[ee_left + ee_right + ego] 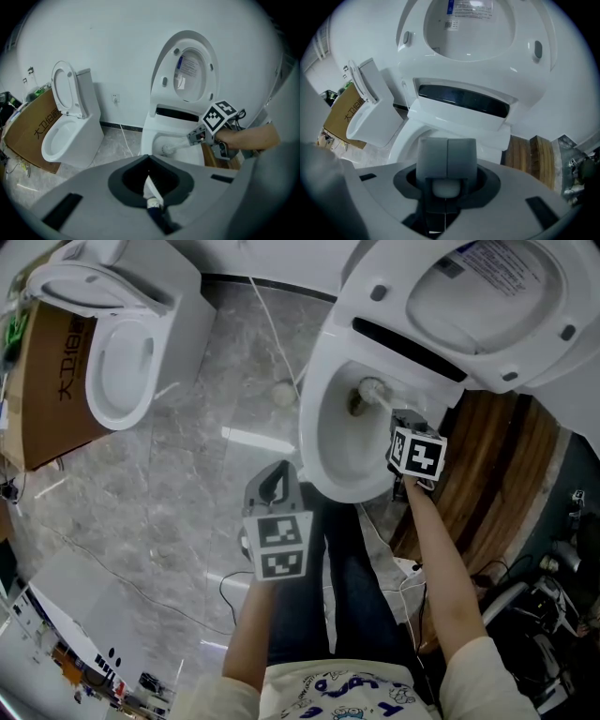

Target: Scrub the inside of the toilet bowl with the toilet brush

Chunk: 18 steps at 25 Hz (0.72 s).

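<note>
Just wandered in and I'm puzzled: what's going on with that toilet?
A person is cleaning it with hand-held grippers. The right gripper has its jaws shut on a toilet brush, whose head sits down inside the open toilet bowl. The left gripper hangs idle beside the bowl, holding nothing.

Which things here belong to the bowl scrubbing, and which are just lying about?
In use: toilet brush, its head in the toilet bowl; right tool, shut on the brush handle.
Lying about: second toilet, cardboard box, wooden boards, floor cable; left tool, shut and empty.
</note>
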### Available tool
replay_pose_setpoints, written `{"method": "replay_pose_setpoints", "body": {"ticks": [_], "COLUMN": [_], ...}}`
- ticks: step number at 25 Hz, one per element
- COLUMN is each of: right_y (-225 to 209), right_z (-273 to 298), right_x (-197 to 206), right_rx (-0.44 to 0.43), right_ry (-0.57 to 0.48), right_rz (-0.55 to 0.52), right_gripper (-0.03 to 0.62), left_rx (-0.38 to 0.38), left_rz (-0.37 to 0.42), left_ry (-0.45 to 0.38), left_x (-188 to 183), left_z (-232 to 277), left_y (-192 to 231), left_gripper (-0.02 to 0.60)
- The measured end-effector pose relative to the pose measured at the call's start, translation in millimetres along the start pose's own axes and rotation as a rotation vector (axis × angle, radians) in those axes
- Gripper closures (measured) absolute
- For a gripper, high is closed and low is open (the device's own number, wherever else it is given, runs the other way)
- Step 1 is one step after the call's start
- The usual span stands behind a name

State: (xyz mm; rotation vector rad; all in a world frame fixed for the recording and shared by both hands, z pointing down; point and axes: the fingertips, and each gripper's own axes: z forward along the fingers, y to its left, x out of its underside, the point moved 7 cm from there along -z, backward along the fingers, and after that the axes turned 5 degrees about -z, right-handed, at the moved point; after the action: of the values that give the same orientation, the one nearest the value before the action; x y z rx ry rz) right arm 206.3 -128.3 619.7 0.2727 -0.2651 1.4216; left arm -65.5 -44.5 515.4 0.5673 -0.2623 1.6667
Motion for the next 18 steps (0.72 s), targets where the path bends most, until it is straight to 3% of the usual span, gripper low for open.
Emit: {"method": "replay_pose_setpoints", "body": {"ticks": [8,14,18], "right_y": [34,31,32], "right_z": [-2,-9,-16], "right_x": [-11,5,18], "right_rx": [-0.139,-0.270,-0.367], "right_ry": [-0.027,0.059,0.156], "right_rz": [-0.106,-0.123,-0.250], "right_gripper": [0.424,0.424,0.424], "left_rx": [-0.002,0.010,0.013], "left_rz": [-0.001,0.005,0.008], "left_ry": [0.002,-0.005,-0.007], "left_x": [5,2,3], "left_z": [-1,-1,-2], "left_y": [1,-1,-2], "left_gripper": [0.580,0.580,0.580]}}
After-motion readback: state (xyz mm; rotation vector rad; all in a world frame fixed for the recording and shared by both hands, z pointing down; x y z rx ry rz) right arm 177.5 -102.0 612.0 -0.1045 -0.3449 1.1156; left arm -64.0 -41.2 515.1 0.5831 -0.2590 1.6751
